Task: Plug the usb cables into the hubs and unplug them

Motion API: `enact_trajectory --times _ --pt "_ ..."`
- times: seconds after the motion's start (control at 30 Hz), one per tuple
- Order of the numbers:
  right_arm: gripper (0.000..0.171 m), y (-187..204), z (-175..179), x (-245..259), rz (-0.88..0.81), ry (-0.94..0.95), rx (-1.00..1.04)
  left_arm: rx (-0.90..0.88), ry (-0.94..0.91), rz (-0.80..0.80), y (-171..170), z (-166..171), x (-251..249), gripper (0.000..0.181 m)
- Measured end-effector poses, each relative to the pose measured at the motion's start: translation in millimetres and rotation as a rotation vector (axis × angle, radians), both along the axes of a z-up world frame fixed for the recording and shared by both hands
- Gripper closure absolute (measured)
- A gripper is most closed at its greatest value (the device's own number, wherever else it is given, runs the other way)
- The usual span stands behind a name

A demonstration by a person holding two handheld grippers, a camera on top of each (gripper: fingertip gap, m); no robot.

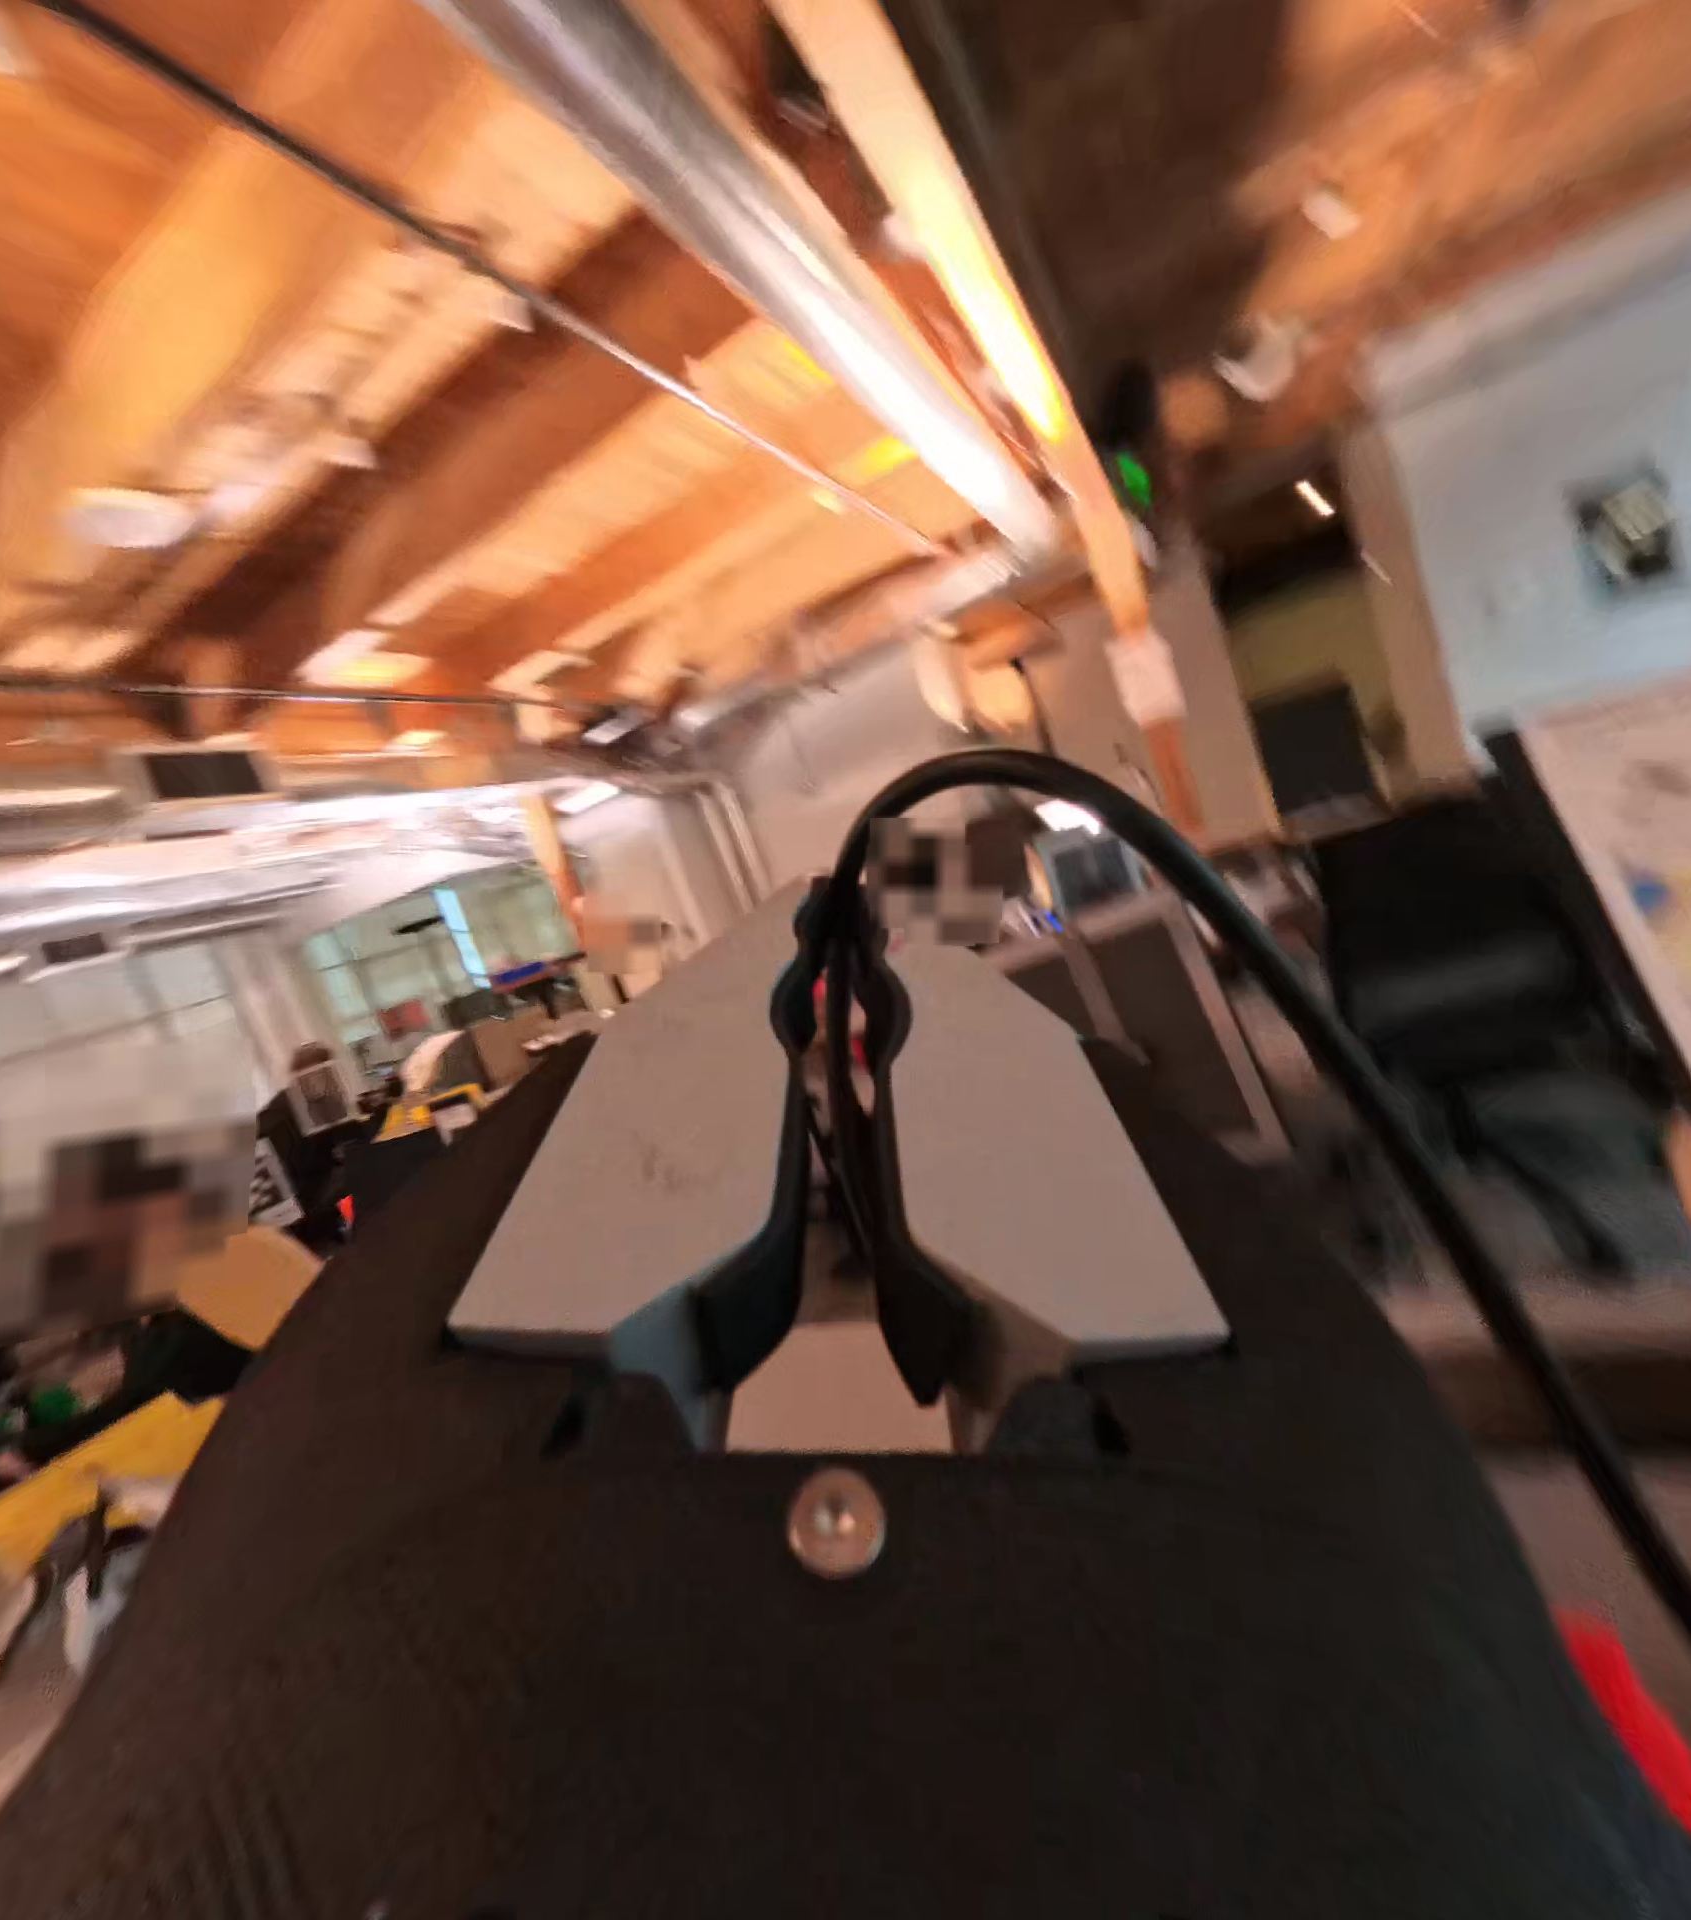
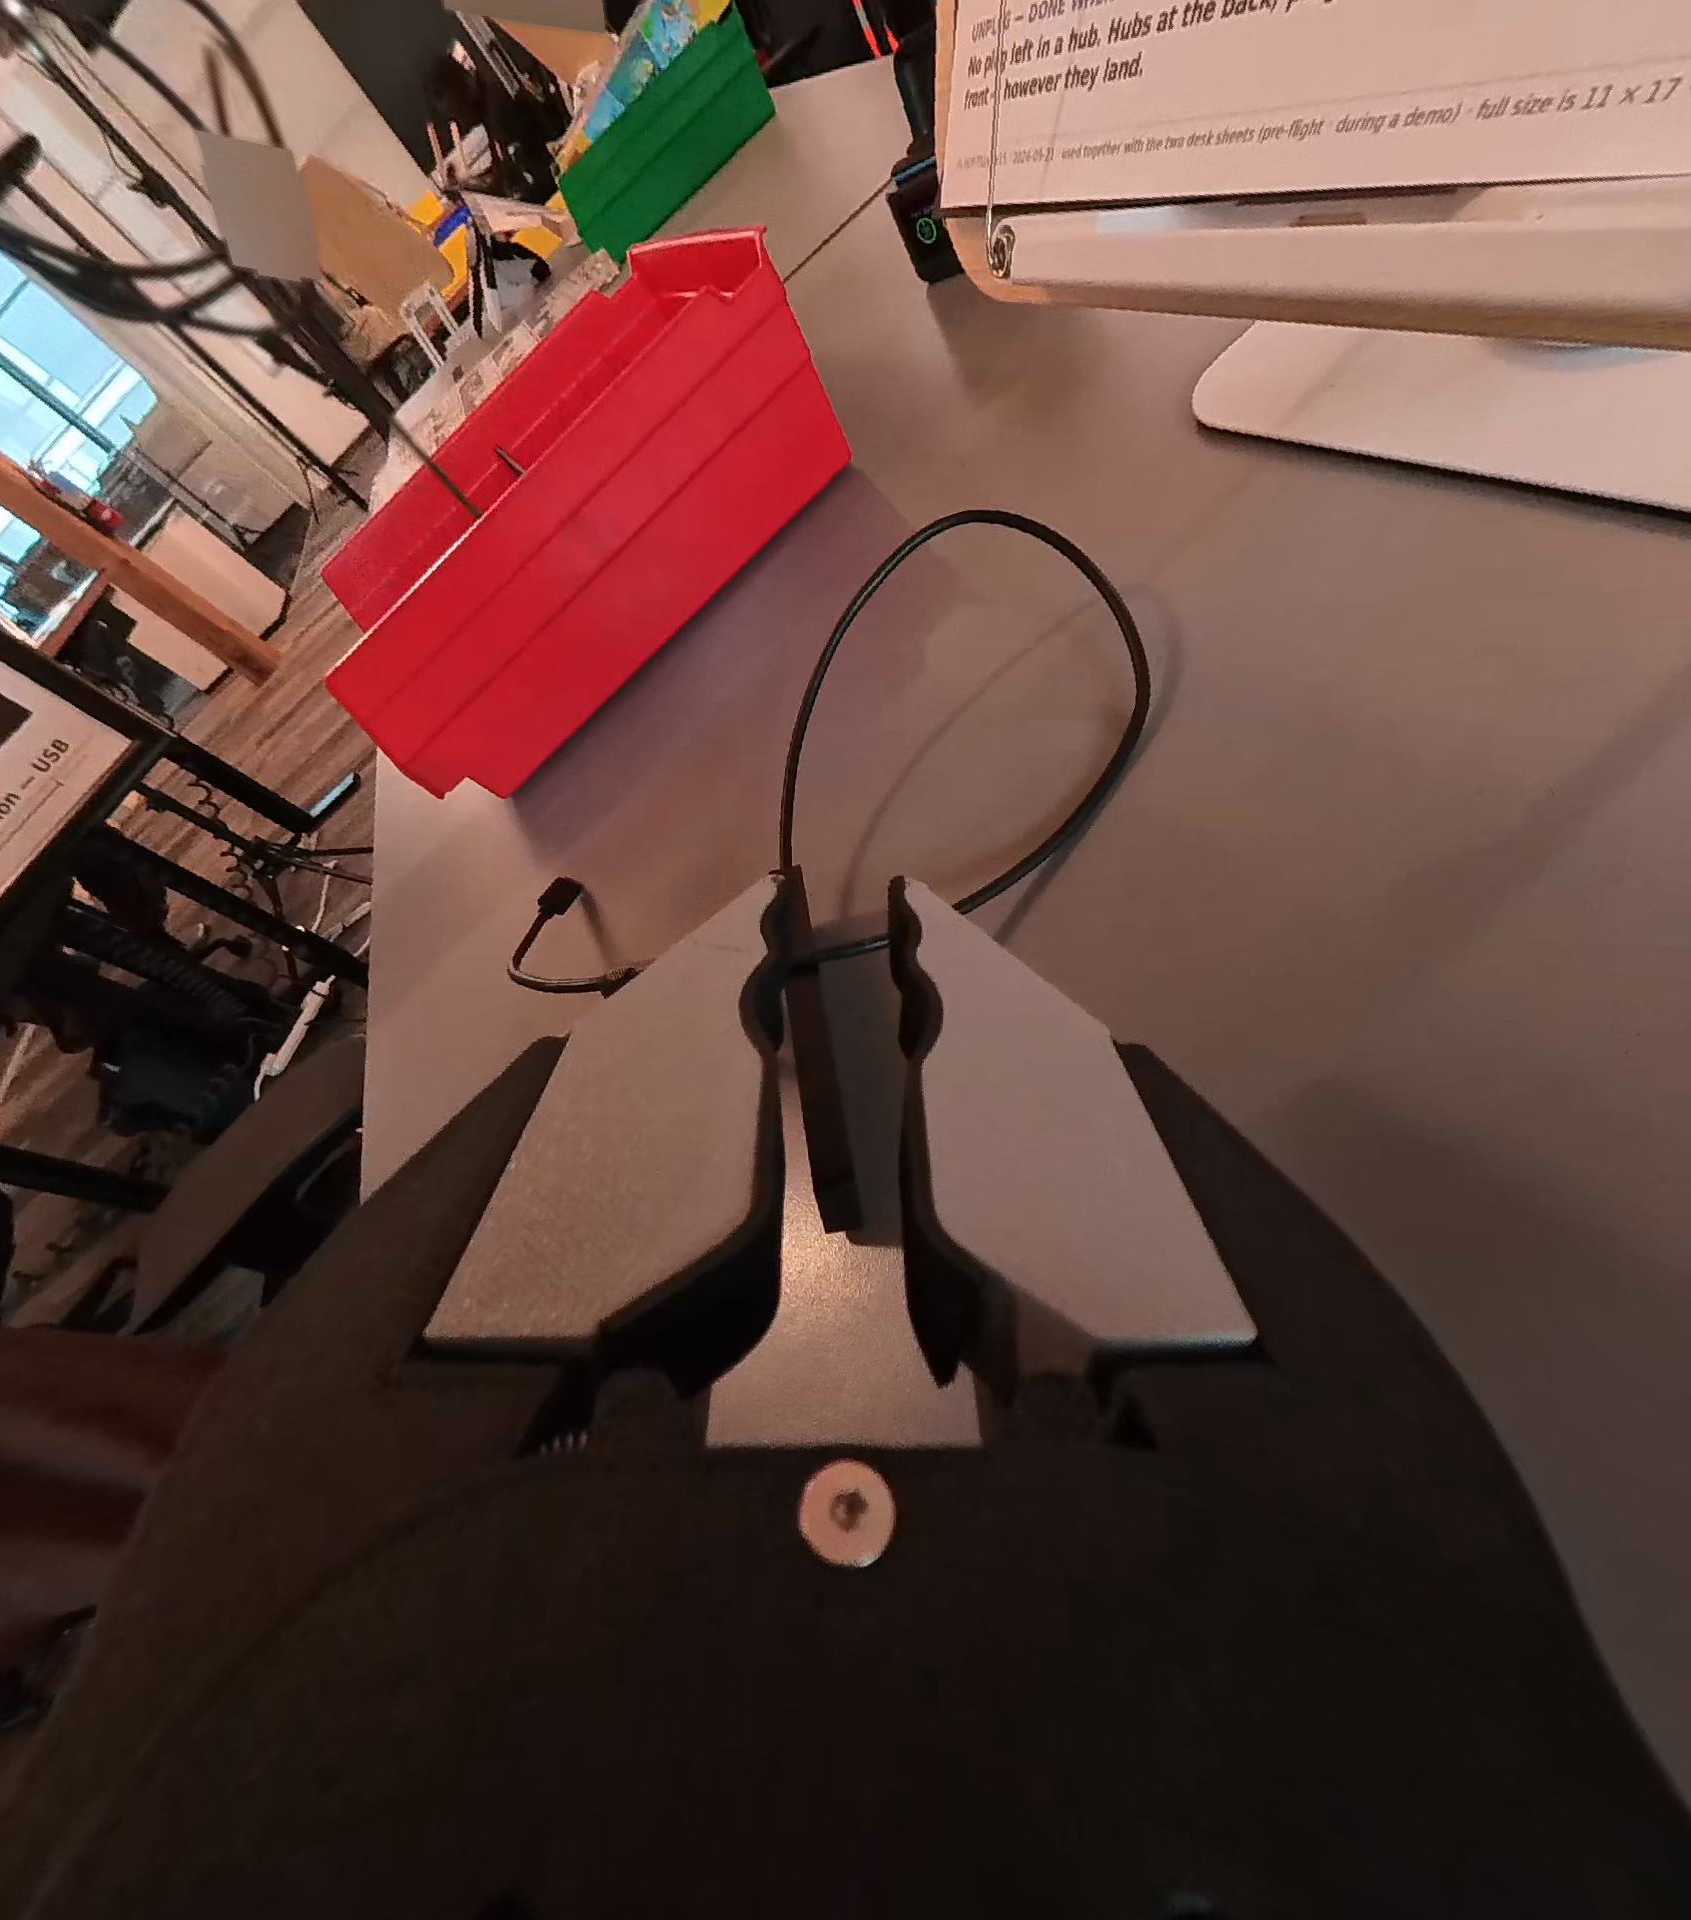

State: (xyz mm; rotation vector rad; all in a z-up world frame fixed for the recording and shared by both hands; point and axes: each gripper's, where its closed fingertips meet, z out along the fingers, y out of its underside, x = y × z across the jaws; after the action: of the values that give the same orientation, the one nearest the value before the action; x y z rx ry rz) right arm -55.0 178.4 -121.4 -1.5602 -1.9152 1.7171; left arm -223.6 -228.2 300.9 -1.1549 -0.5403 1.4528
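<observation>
In the right wrist view my right gripper [image 2: 839,894] is open over the grey table [image 2: 1340,831]. A slim black hub [image 2: 823,1091] stands on edge between the fingers. It leans on the left finger and a gap shows at the right finger. A thin black cable [image 2: 1137,665] loops from the hub's far end and runs back under the fingers to a black plug [image 2: 560,896] on the table. In the blurred left wrist view my left gripper [image 1: 841,935] points up at the ceiling, shut on a thicker black cable [image 1: 1340,1049] that arcs down to the lower right.
A red bin [image 2: 592,520] stands just beyond the cable loop, with a green bin [image 2: 664,156] farther back. A white stand base [image 2: 1495,416] and a printed board [image 2: 1340,94] are at the right. A smartwatch [image 2: 924,223] lies near the board. The table edge [image 2: 368,935] drops off at the left. One gripper's finger ends stand about 60 cm off the other's.
</observation>
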Motion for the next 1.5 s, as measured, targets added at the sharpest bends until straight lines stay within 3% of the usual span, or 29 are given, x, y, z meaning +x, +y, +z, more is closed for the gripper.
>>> enact_trajectory --times 0.03,0.1,0.2,0.3,0.37,0.4,0.47,0.5,0.57,0.6,0.63,0.67,0.7,0.8,0.83,0.93,1.03,1.13,1.23,1.5 --pt "0.157 -0.1 0.7 0.0 0.0 0.003 0.0 -0.135 -0.119 -0.046 22.4 -13.8 -9.6 0.18" --pt "0.157 -0.8 1.9 0.3 0.002 0.006 -0.004 -0.37 -0.46 -0.153 61.7 -72.2 -23.0 0.179" --pt "0.157 -2.3 2.2 0.8 0.004 0.006 -0.006 -0.52 -0.529 -0.239 90.1 -103.1 -14.5 0.179" --pt "0.157 -3.1 2.1 1.9 0.003 0.011 -0.005 -0.303 -0.352 -0.377 105.5 -60.5 11.2 0.18" --pt "0.157 -4.0 0.5 1.9 0.007 0.004 -0.008 -0.212 -0.434 -0.465 111.6 -61.6 11.2 0.18" --pt "0.157 -4.8 -0.3 1.7 0.012 -0.001 -0.01 -0.26 -0.529 -0.409 108.9 -77.7 0.1 0.18" --pt "0.156 -6.2 -1.2 2.0 0.018 -0.008 -0.011 -0.313 -0.361 -0.163 83.3 -59.6 -18.1 0.18" --pt "0.156 -6.8 -0.6 2.4 0.021 -0.007 -0.011 -0.219 -0.267 -0.203 81.5 -36.7 -7.4 0.179" --pt "0.156 -7.0 1.5 2.5 0.018 0.004 -0.004 -0.061 -0.24 -0.463 97.8 -13.8 19.7 0.181" --pt "0.156 -7.3 1.9 2.4 0.018 0.006 0.0 -0.154 -0.338 -0.467 110.2 -32.3 14.3 0.18" --pt "0.156 -7.8 1.5 2.4 0.02 0.004 0.003 -0.291 -0.421 -0.371 114.8 -56.7 2.2 0.179" --pt "0.156 -8.2 1.0 2.5 0.022 0.001 0.002 -0.368 -0.37 -0.28 114.9 -61.0 -2.9 0.179" --pt "0.155 -8.5 0.7 2.6 0.023 -0.001 0.001 -0.344 -0.301 -0.285 117.6 -49.9 4.2 0.179" --pt "0.155 -6.7 0.2 1.9 0.014 0.0 0.005 0.052 -0.2 -0.51 108.9 10.5 36.9 0.18" --pt "0.155 -6.4 0.1 1.8 0.011 0.0 0.002 0.089 -0.193 -0.536 107.1 19.2 39.8 0.179" --pt "0.152 -5.6 -0.5 0.7 0.008 -0.004 -0.009 -0.047 -0.192 -0.431 114.3 21.8 35.6 0.18" --pt "0.146 -8.9 2.9 1.7 0.023 0.005 -0.02 -0.09 -0.169 -0.461 123.7 34.2 52.3 0.18" --pt "0.14 -16.4 16.0 4.6 0.056 0.072 -0.023 -0.224 -0.344 -0.461 140.3 -2.9 41.7 0.18" --pt "0.131 -25.7 29.0 8.7 0.094 0.151 -0.002 -0.32 -0.389 -0.415 146.0 -38.2 33.4 0.179" --pt "0.115 -79.3 53.8 28.8 0.302 0.312 -0.021 -0.575 -0.552 -0.618 214.9 -139.4 84.7 0.178"
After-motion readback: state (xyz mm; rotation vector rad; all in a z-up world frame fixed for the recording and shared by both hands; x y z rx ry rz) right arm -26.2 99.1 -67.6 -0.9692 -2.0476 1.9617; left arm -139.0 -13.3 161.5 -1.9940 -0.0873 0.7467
